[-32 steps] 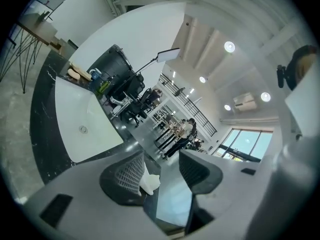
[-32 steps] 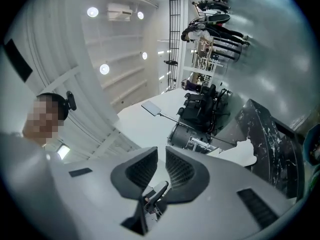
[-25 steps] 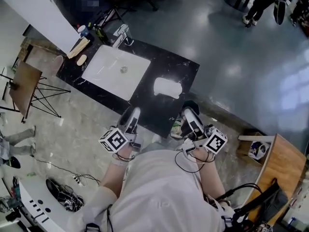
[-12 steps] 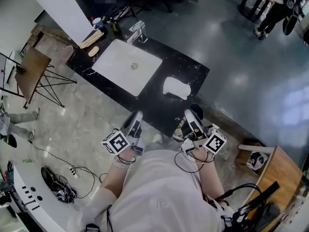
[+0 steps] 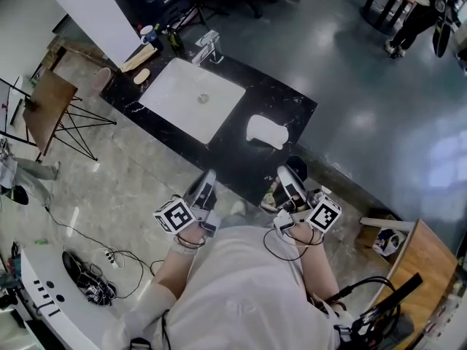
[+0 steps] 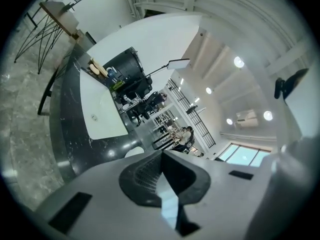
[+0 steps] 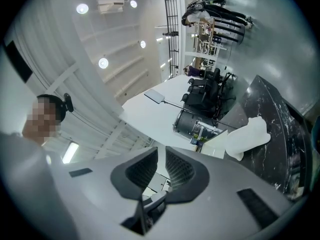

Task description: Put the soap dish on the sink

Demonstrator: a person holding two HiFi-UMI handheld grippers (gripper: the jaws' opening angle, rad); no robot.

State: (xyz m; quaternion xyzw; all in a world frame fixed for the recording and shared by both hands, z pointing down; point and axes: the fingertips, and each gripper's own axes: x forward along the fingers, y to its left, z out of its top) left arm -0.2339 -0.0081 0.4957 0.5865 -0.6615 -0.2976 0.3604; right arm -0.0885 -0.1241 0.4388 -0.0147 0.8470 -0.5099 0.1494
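Observation:
The white soap dish point(image 5: 266, 132) lies on the black marble countertop point(image 5: 241, 168), to the right of the white sink basin point(image 5: 191, 98). It also shows in the right gripper view point(image 7: 248, 136), well ahead of the jaws. My left gripper point(image 5: 206, 183) hovers at the counter's front edge below the basin; its jaws have just been closing and its pads point(image 6: 145, 176) now meet with nothing between them. My right gripper point(image 5: 290, 172) is level with it, just short of the dish, with a narrow gap between its pads point(image 7: 181, 169) and nothing held.
A chrome faucet point(image 5: 208, 47) stands behind the basin. Wooden pieces point(image 5: 139, 59) and bottles point(image 5: 151, 33) sit at the counter's far left end. A folding stand point(image 5: 51, 115) is left of the counter, cables point(image 5: 91, 286) lie on the floor, and a wooden box point(image 5: 412, 243) stands at the right.
The head view has shifted, so the counter sits slightly lower and to the right in the picture. Both grippers stay near the counter's front edge.

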